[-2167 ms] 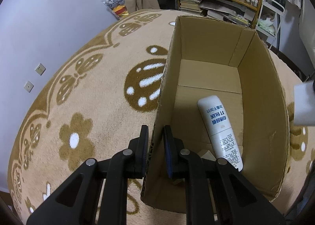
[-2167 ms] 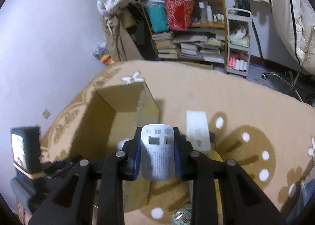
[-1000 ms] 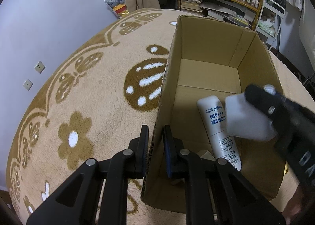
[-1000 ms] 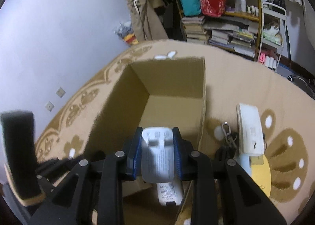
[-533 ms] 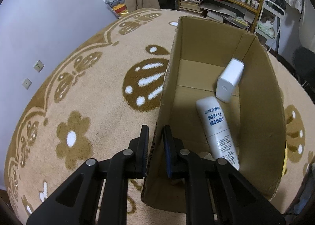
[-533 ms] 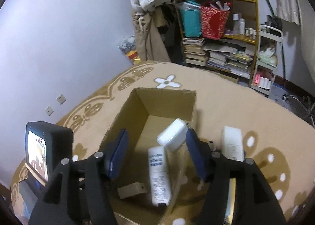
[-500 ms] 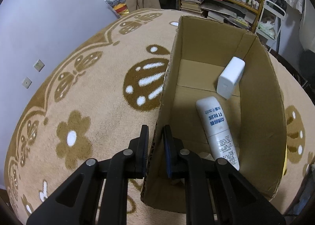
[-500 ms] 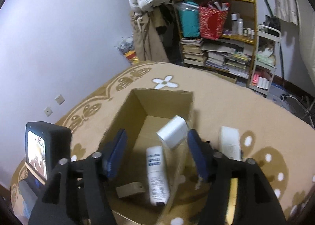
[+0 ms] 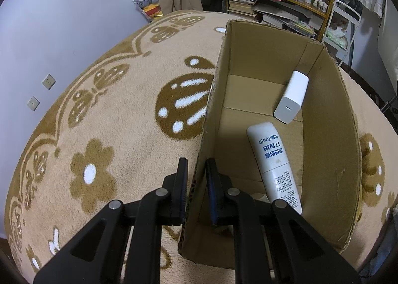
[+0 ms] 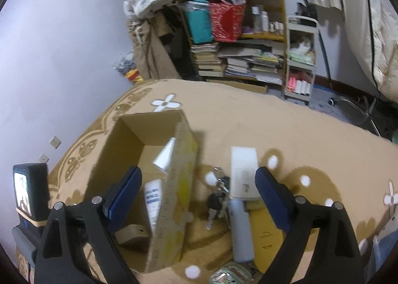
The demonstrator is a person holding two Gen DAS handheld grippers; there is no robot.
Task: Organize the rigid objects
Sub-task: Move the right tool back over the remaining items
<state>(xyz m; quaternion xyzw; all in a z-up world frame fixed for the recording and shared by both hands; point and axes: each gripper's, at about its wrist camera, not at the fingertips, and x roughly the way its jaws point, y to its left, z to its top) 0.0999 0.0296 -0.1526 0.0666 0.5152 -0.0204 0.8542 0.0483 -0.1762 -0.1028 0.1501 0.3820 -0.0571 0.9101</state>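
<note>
Left gripper (image 9: 196,185): mine, clamped tight on the near wall of the cardboard box (image 9: 330,154), one pad outside, one inside, steadying it

Right gripper (image 10: 199,192): mine, jaws have just been opening and now stand spread wide with nothing between them; it hangs above the box's right wall and the loose pile beside it

In the box, two white items plus one small tan piece I cannot name:
- white tube (image 9: 274,164), one, lying flat, long axis running away from my left tool, just ahead and right of it
- white charger block (image 9: 291,97), one, tilted against the far right corner, beyond the tube

Outside the box, ahead of and below my right jaws:
- bunch of keys (image 10: 217,197), one
- flat white rectangular case (image 10: 243,174), one, long axis pointing away from the tool
- pale grey bar (image 10: 240,230), one, lengthwise in line with the case, nearer me
- yellow flat piece (image 10: 267,239), one, partly beneath them

Judgement: the pile lies nearer my right hand; the grey bar's length points along my reach, so the jaws would close across its width
</note>
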